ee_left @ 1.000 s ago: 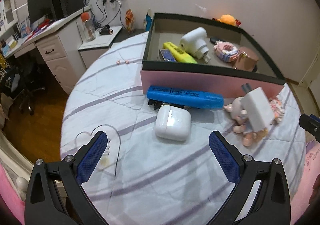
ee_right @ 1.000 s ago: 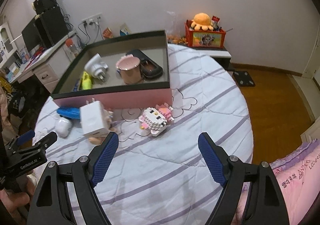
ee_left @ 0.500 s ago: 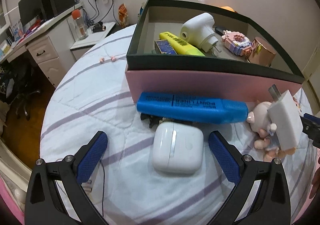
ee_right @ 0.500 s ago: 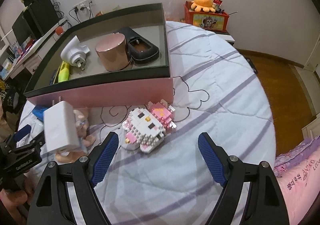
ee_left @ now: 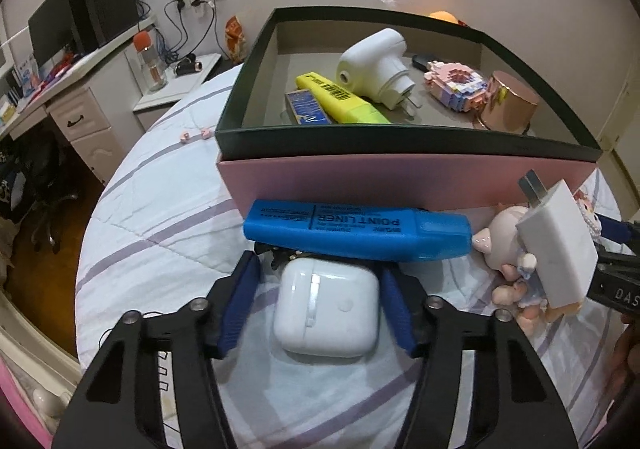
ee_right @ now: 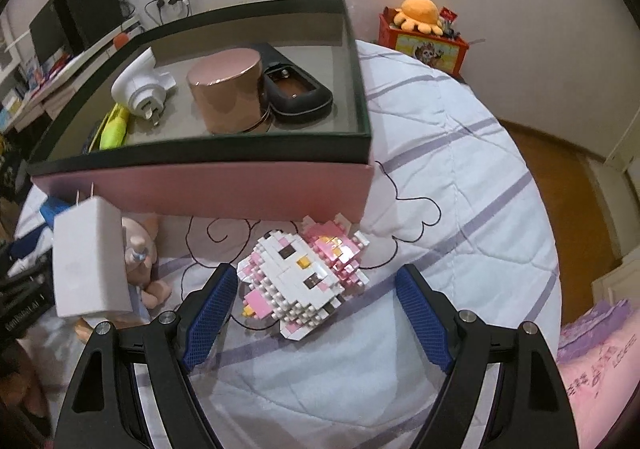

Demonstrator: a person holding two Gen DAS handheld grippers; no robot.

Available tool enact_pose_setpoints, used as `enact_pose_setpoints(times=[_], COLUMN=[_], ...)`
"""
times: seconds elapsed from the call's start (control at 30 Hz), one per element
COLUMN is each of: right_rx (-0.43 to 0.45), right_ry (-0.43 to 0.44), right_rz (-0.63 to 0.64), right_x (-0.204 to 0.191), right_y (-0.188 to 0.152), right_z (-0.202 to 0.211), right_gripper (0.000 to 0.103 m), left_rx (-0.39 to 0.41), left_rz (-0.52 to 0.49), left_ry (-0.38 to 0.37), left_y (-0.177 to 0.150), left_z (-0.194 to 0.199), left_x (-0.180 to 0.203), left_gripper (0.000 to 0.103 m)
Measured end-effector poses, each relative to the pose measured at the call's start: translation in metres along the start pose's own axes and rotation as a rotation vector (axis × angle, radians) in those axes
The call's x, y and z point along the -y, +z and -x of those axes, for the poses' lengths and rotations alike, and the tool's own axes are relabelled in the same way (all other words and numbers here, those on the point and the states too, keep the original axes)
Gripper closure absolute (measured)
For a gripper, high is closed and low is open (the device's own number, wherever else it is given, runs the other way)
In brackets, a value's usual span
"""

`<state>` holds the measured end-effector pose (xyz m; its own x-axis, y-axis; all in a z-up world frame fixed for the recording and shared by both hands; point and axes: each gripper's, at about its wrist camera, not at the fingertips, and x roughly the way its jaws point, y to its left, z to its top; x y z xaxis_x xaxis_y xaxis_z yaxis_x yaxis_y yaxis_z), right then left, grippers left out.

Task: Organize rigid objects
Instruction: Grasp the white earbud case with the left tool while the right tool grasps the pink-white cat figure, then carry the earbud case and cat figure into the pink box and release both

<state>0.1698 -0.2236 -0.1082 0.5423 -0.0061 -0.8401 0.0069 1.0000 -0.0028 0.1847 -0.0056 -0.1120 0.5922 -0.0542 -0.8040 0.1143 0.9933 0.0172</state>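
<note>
A white earbud case [ee_left: 327, 312] lies on the bed between the blue pads of my left gripper [ee_left: 320, 305]; the pads have narrowed around it and sit close to its sides, contact unclear. A blue highlighter [ee_left: 356, 235] lies just beyond it against the pink box [ee_left: 400, 181]. My right gripper [ee_right: 314, 313] is open around a pink and white brick cat figure [ee_right: 304, 281]; its left pad is near the figure, its right pad well apart. A white charger block [ee_right: 90, 261] leans on a pink pig toy [ee_right: 142, 249].
The box holds a yellow highlighter [ee_left: 340, 99], a white plug adapter [ee_left: 376, 67], a rose-gold tin [ee_right: 226, 89], a dark case [ee_right: 294, 87] and a brick figure [ee_left: 454, 85]. A desk [ee_left: 72, 105] stands left. An orange toy box [ee_right: 424, 37] stands far right.
Both grippers moved forward and down to their objects. My left jaws narrowed around the earbud case. My right jaws came around the brick cat figure, still wide.
</note>
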Motion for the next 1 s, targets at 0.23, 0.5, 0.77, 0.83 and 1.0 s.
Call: enact_pose_setpoints(times=[0.23, 0.5, 0.77, 0.83, 1.0], right_rx=[0.012, 0.035, 0.067, 0.076, 0.118], right_ry=[0.027, 0.048, 0.059, 0.063, 0.078], right_rz=[-0.011, -0.031, -0.035, -0.034, -0.021], right_x=[0.004, 0.008, 0.01, 0.009, 0.007], right_y=[-0.002, -0.003, -0.004, -0.004, 0.002], right_z=[0.006, 0.02, 0.038, 0.043, 0.065], right_gripper=[0.043, 0.043, 0.043, 0.043, 0.043], left_rx=[0.0, 0.003, 0.031, 0.037, 0.064], left_rz=[0.007, 0.032, 0.054, 0.055, 0.038], left_ry=[-0.03, -0.045, -0.051, -0.059, -0.074], left_y=[-0.003, -0.007, -0.005, -0.003, 0.009], left_z=[0.006, 0.016, 0.04, 0.046, 0.064], left_x=[-0.001, -0.01, -0.021, -0.022, -0.02], left_gripper=[0.058, 0.058, 0.058, 0.058, 0.058])
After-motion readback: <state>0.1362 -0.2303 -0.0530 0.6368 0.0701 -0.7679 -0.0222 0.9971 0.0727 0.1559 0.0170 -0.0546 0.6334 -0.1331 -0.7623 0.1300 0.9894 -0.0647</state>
